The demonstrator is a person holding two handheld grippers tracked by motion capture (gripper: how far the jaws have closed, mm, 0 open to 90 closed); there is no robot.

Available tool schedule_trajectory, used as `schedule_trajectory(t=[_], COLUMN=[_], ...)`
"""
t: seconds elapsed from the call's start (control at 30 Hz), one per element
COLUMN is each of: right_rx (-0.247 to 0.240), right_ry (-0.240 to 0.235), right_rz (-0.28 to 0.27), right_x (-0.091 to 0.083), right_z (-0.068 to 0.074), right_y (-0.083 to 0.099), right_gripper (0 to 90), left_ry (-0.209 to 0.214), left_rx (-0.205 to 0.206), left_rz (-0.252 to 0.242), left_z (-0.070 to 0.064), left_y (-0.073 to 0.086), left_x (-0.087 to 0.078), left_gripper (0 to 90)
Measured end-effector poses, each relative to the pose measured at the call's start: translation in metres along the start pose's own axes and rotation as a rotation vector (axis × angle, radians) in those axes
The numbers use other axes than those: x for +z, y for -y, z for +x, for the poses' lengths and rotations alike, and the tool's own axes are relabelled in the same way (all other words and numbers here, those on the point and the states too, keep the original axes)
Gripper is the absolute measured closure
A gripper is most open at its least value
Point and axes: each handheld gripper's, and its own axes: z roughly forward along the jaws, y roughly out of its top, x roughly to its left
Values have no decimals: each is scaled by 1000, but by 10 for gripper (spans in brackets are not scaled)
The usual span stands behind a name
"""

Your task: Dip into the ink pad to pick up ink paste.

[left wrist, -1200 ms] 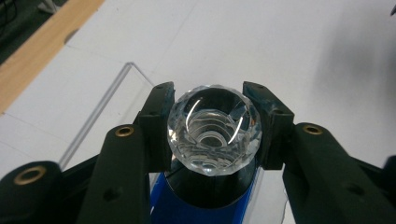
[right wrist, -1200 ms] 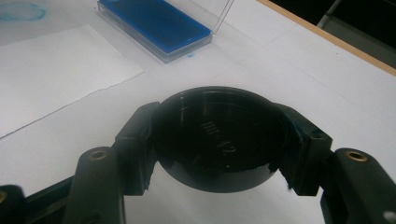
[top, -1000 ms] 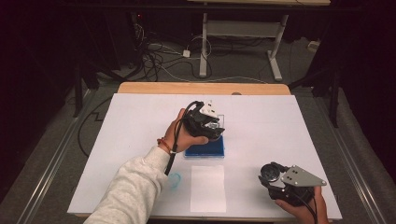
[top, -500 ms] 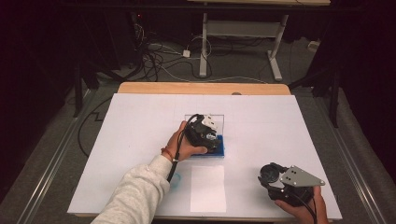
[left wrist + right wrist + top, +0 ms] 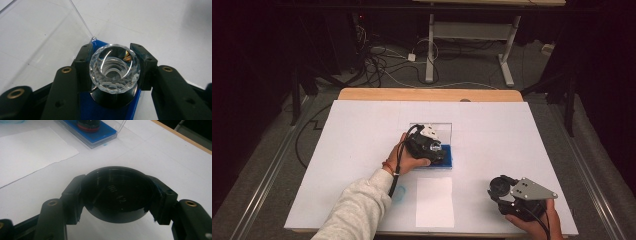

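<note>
My left gripper (image 5: 432, 149) hangs over a blue tray (image 5: 447, 161) at the table's middle. In the left gripper view its jaws are shut on a clear faceted crystal piece (image 5: 114, 68), just above a black round base (image 5: 112, 98) on the blue tray (image 5: 86, 107). My right gripper (image 5: 507, 192) rests near the front right edge. Its jaws are shut on a black round cap (image 5: 116, 193), held just above the table. From the right gripper view, the blue tray (image 5: 102, 132) carries a black object with a red ring (image 5: 88, 126).
A clear lid (image 5: 432, 129) stands open behind the tray. A white paper sheet (image 5: 434, 201) lies in front of it, with a faint blue mark (image 5: 398, 195) to its left. The white table cover (image 5: 362, 130) ends at a wooden far edge (image 5: 427, 95).
My left gripper has moved nearer and lower, from over the lid down onto the blue tray. The right gripper has stayed where it was.
</note>
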Motion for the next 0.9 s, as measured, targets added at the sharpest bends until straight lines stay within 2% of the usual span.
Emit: schedule_trajectory(t=[0.17,0.3,0.5,0.63,0.8,0.9], right_rx=[-3,-1,-1,-3,1,12], right_ry=[-1,-1,0,2,5,17], right_rz=[1,4,4,5,3,2], right_x=[0,0,0,0,0,0], right_z=[1,1,1,1,0,1], right_y=[0,0,0,0,0,0], right_gripper=[382,382,381,381,381,381], left_ry=[0,-23,-5,-28,-33,-20], left_rx=[-9,9,-18,12,19,8], left_rz=[-18,2,-21,10,29,25], left_z=[-1,-5,-1,-6,-7,-5], left_y=[1,-1,2,-1,-3,-2], left_x=[2,2,2,1,1,0], left_gripper=[545,545,545,546,546,546])
